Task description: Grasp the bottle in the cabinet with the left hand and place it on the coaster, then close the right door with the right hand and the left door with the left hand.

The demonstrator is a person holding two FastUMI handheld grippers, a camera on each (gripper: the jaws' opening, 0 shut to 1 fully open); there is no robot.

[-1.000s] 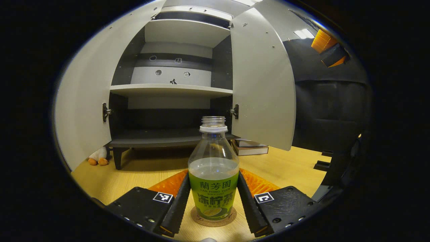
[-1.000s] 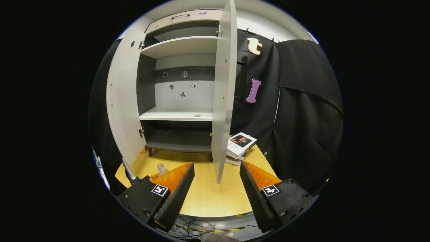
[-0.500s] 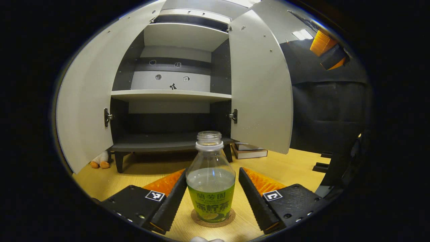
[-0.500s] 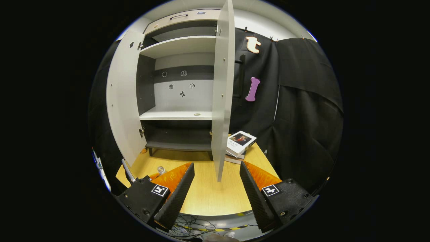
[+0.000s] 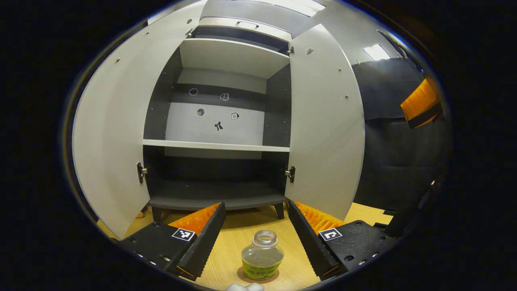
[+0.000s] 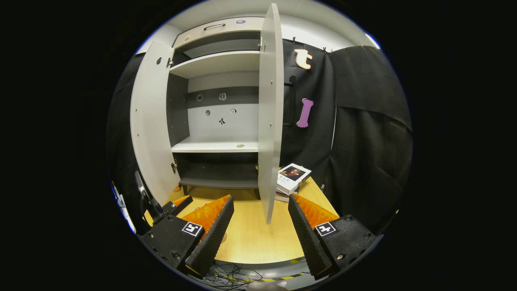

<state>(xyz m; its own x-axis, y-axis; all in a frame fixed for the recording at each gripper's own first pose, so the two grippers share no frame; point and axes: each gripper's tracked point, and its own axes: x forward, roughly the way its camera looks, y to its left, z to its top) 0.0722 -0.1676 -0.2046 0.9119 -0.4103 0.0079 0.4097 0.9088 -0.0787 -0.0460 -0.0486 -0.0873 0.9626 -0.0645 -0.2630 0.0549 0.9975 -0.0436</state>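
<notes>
A clear, capless bottle (image 5: 261, 258) with a green label stands upright on a round cork coaster (image 5: 273, 278) on the wooden table. My left gripper (image 5: 255, 207) hangs open above and just behind it, fingers apart and touching nothing. The grey cabinet (image 5: 218, 145) stands ahead with its left door (image 5: 109, 153) and right door (image 5: 325, 129) swung wide. In the right gripper view my right gripper (image 6: 261, 200) is open and holds nothing, in front of the right door (image 6: 270, 121), which is seen edge-on. The left door (image 6: 149, 125) stands open at the left.
A stack of books (image 6: 293, 178) lies on the table (image 6: 250, 238) right of the cabinet. The other gripper (image 5: 420, 103) appears at the upper right of the left gripper view. The left gripper (image 6: 161, 206) shows low at the left of the right gripper view. Cables lie below the table's front edge.
My left gripper has risen and drawn back from the bottle, which stays on the coaster and now sits low between the fingers. The right gripper has hardly moved.
</notes>
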